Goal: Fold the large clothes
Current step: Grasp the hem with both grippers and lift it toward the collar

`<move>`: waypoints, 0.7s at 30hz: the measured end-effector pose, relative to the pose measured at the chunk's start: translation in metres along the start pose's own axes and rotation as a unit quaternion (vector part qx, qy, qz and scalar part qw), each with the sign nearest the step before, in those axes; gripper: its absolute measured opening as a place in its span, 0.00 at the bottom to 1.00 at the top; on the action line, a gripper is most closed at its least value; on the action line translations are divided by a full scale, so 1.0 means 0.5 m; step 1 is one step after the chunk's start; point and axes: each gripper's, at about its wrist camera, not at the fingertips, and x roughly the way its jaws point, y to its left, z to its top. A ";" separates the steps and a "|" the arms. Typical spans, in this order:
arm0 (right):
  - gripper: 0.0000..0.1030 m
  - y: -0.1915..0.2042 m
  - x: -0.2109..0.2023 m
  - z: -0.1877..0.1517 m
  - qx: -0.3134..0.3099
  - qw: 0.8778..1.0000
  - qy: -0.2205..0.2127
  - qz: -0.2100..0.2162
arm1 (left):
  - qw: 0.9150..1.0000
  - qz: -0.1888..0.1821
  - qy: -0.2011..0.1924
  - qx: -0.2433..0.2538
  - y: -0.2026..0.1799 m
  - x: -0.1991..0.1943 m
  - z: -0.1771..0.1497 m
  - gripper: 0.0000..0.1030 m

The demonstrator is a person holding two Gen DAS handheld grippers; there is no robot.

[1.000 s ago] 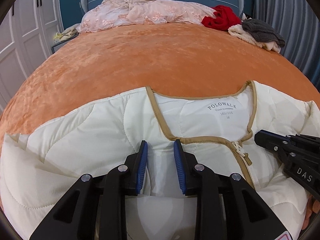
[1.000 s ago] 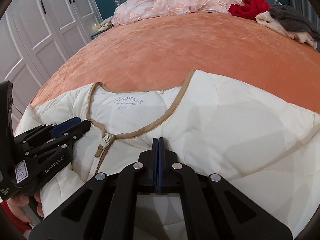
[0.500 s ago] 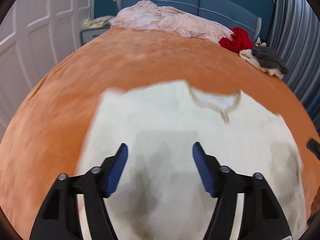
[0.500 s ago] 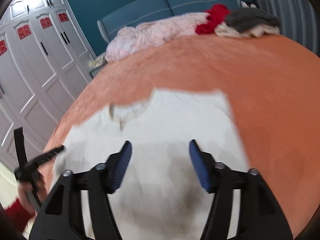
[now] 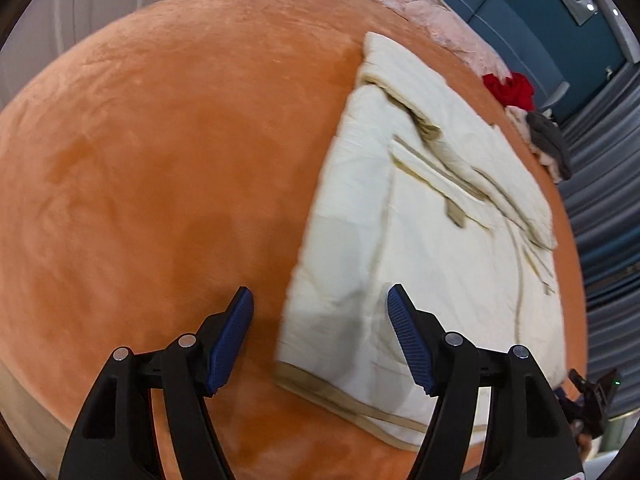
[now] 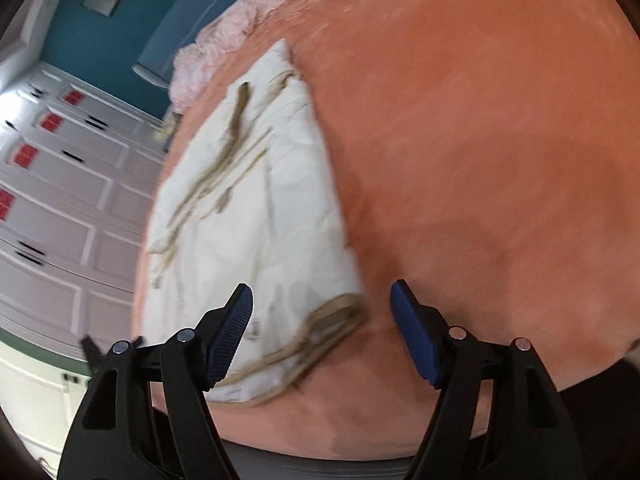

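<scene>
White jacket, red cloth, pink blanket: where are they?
white jacket (image 5: 420, 240): left wrist view, middle of its quilted body.
red cloth (image 5: 510, 90): left wrist view, its centre.
pink blanket (image 6: 212, 52): right wrist view, crumpled middle.

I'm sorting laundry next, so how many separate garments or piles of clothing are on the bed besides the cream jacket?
3: pink lacy garment by the headboard, red garment beside it, grey-and-cream pile at the bed's edge. More may lie hidden underneath.

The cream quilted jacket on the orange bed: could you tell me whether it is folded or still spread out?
Folded, at least partly. The cream jacket lies as a compact rectangle on the orange bedcover, with sleeve layers and tan trim stacked on top. Neither gripper holds it.
</scene>
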 end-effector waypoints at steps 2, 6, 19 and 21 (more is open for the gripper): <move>0.67 0.016 0.021 -0.002 0.007 1.000 0.000 0.013 | 1.000 -0.014 0.002 -0.013 -0.011 0.006 0.001 0.60; 0.25 0.047 0.052 -0.001 -0.005 1.000 0.002 0.002 | 1.000 -0.011 0.009 -0.025 -0.019 0.013 0.009 0.13; 0.04 0.132 -0.162 -0.067 -0.138 0.990 0.024 -0.029 | 0.998 -0.002 -0.010 0.066 -0.068 -0.210 -0.087 0.05; 0.04 0.133 -0.202 -0.105 -0.167 0.983 0.057 -0.049 | 0.997 0.009 0.006 0.083 -0.066 -0.248 -0.133 0.05</move>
